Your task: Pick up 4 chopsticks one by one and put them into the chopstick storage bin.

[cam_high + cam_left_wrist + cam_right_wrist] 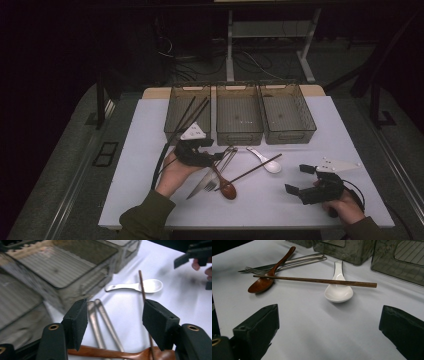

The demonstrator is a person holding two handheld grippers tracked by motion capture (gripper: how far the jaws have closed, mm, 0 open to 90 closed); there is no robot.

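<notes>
Jaws of the left gripper [115, 320] stand apart, empty, over the wooden spoon [226, 186] and metal handles [102, 322] by the bins [239, 116]. Right gripper [306, 181] waits, wide open. It seems about to pick cutlery; next it must lower and close.

Wooden spoon [265, 277]: dark reddish wood, polished, slight sheen on bowl. Chopstick [314, 280]: brown wood, matt, faint grain. Soup spoon [338, 287]: white ceramic look, glossy, smooth. Fork [287, 264] and knife [200, 184]: brushed metal, dull shine. Three bins [239, 112] along tabletop's far edge: smoky translucent plastic, ribbed floors. Tabletop [150, 200]: white, matt, smooth. Left gripper [115, 322] pads [160, 320]: black, matt, rubbery or foam-like, slightly grainy; brass-coloured metal rivets in jaw arms. Sleeve [145, 217]: olive cloth.
</notes>
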